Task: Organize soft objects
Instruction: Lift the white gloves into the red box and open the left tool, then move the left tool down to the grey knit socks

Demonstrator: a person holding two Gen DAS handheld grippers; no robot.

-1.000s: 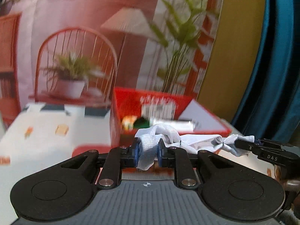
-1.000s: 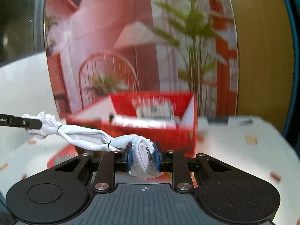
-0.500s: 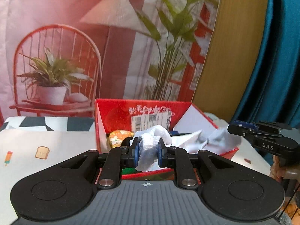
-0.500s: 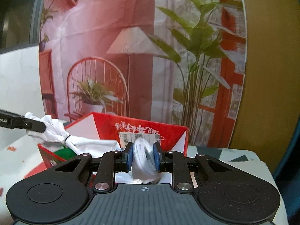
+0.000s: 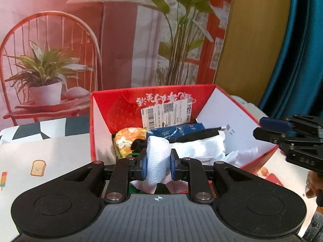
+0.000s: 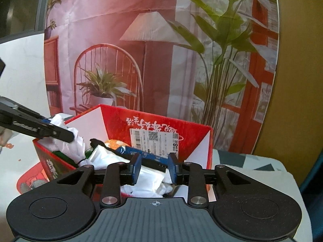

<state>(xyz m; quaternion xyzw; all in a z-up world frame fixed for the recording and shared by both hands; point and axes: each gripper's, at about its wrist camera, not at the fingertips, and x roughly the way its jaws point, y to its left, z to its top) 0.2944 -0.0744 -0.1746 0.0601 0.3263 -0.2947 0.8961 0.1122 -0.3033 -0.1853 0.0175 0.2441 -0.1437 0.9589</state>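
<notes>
A long white cloth [image 5: 156,157], bound with thin black bands, hangs into the open red box [image 5: 153,89]. My left gripper [image 5: 157,164] is shut on one end of it, above the box's near left corner. In the right wrist view that same left gripper [image 6: 58,131] holds the bunched end over the box's left rim. My right gripper [image 6: 153,167] hovers over the box, its jaws opening. The white cloth [image 6: 145,179] lies loose below its blue pads, which do not press it. From the left wrist view the right gripper [image 5: 264,129] stands at the box's right wall.
The red box [image 6: 161,119] also holds an orange floral pouch [image 5: 127,139], a blue packet [image 5: 173,130], a white folded piece [image 5: 201,147] and something black. A printed table cover [image 5: 38,167] surrounds it. A room-scene backdrop [image 6: 141,60] stands behind, a teal curtain [image 5: 302,60] to the right.
Both grippers carried the stretched cloth over the red box. The right jaws then parted and that end dropped inside. The left gripper kept its hold.
</notes>
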